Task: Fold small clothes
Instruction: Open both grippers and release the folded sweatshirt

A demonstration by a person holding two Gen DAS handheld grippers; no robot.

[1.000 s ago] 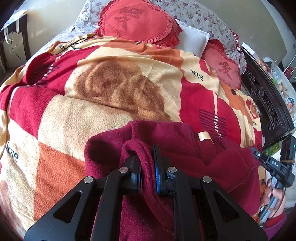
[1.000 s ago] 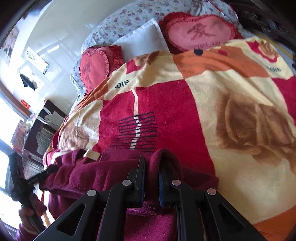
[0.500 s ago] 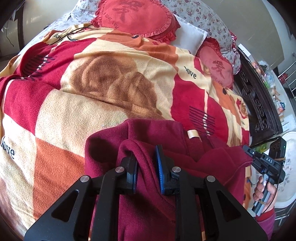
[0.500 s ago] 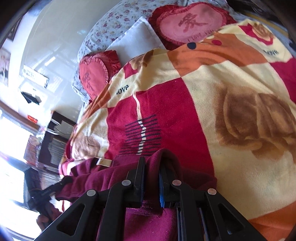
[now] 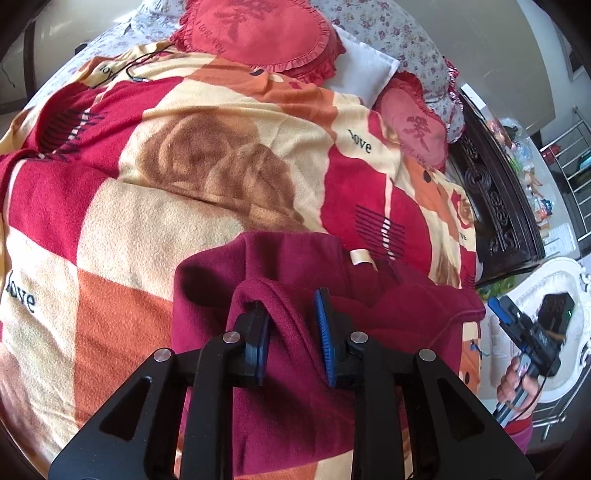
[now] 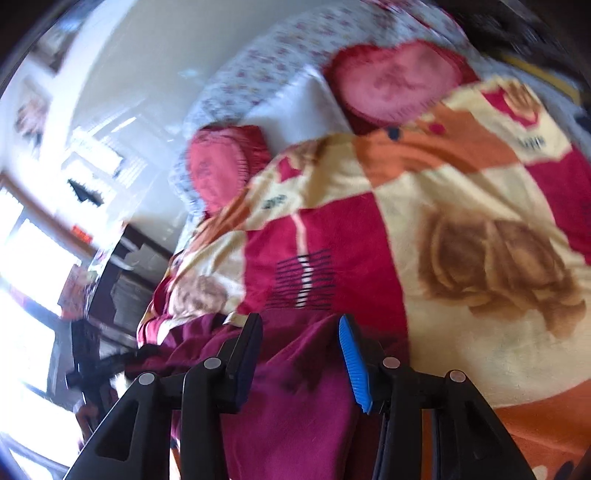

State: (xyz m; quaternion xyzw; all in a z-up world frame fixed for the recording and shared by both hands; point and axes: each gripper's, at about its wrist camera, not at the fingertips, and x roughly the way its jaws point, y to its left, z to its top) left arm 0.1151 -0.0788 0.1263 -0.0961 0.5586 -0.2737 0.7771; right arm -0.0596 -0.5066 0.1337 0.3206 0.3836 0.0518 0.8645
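Note:
A maroon fleece garment [image 5: 295, 266] lies folded on the patterned blanket [image 5: 184, 184], a tan label [image 5: 360, 256] at its far edge. My left gripper [image 5: 291, 321] hangs low over it and its jaws are opening. A raised ridge of the fabric still stands between them, leaning on the left pad and clear of the blue right pad. My right gripper [image 6: 301, 332] is also opening, jaws well apart, with the garment [image 6: 295, 406] lying loose beneath and between them. In the left wrist view a hand [image 5: 517, 384] holds that right gripper [image 5: 517, 332] off the garment's right corner.
Two red heart cushions [image 5: 258, 33] [image 5: 410, 125] and a white pillow [image 5: 365, 74] sit at the head of the bed. A black cable [image 5: 136, 70] lies on the blanket's far left. A dark carved wooden bed frame [image 5: 491, 206] runs along the right side.
Both grippers were shut on folds of the garment; now their jaws have parted, the right far more. Both have lifted a little, and the right wrist view is blurred.

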